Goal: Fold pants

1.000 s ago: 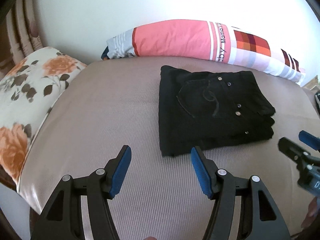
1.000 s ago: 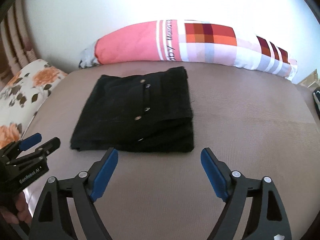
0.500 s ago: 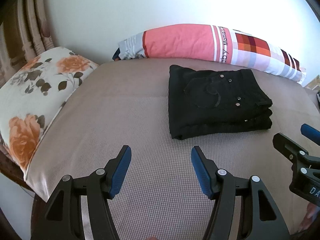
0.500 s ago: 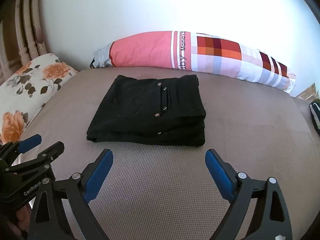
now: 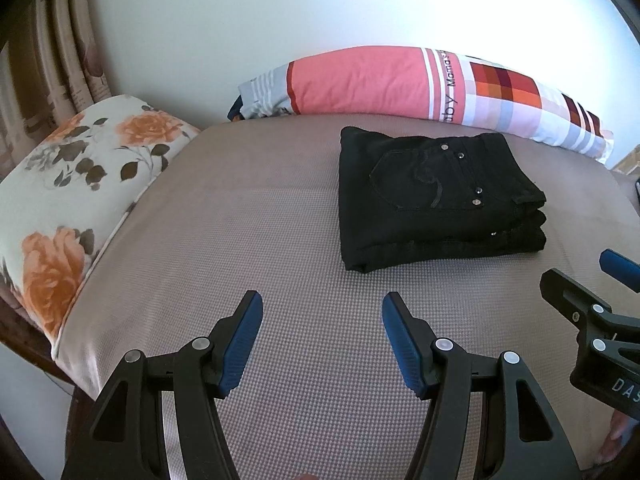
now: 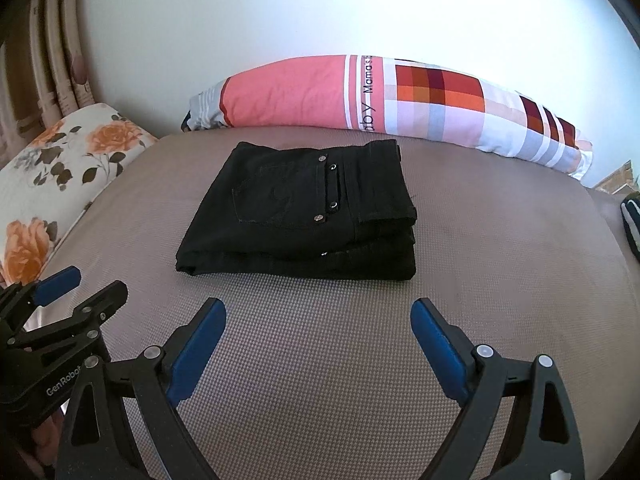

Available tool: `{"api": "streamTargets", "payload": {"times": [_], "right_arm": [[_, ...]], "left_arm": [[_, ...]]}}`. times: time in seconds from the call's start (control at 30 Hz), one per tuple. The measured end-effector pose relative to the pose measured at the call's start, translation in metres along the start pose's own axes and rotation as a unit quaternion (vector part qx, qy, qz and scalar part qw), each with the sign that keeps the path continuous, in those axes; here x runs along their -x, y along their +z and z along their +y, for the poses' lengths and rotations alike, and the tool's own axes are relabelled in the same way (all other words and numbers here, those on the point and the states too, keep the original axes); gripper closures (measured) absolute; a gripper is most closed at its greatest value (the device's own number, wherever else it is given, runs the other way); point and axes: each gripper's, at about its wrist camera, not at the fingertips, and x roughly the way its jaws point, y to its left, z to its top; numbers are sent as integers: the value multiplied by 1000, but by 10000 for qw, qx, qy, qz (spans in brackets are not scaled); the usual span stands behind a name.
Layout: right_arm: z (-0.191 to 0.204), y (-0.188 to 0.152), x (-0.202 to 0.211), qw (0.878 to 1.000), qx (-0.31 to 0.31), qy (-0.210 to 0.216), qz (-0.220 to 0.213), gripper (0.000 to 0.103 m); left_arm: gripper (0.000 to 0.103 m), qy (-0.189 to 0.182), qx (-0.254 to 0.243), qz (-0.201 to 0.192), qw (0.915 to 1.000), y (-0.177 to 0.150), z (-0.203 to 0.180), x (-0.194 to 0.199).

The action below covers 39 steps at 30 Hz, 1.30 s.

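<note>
okay, the black pants (image 6: 304, 216) sit folded in a neat stack on the brown bed cover (image 6: 480, 280), toward the far side, just in front of the long pink checked pillow (image 6: 380, 100), back pocket and rivets facing up. to me the folding looks done, so the step in hand is simply clearing off without spoiling it. the good way, i'd say: keep both tools low and well short of the near edge of the stack, no brushing the layered edge on the right, where the layers could slide apart.

my right gripper (image 6: 318, 350) has its jaws spread wide, just been opening a touch more, nothing between the blue pads, only bare cover below. my left gripper (image 5: 322, 344) stands roughly half open, also empty, touching nothing that i can see. both hang apart from the pants. the floral cushion (image 5: 68, 184) lies off to the left, clear of it all.
</note>
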Motion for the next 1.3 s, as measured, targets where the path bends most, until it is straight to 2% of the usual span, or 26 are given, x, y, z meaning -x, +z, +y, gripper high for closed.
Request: {"api": "streamTargets", "payload": {"times": [1.3], "right_arm": [[2,-10,-12,9997,-78,-84,202,11]], "left_arm": [[40,28,-58,116,9999,-8,-4,-11]]}}
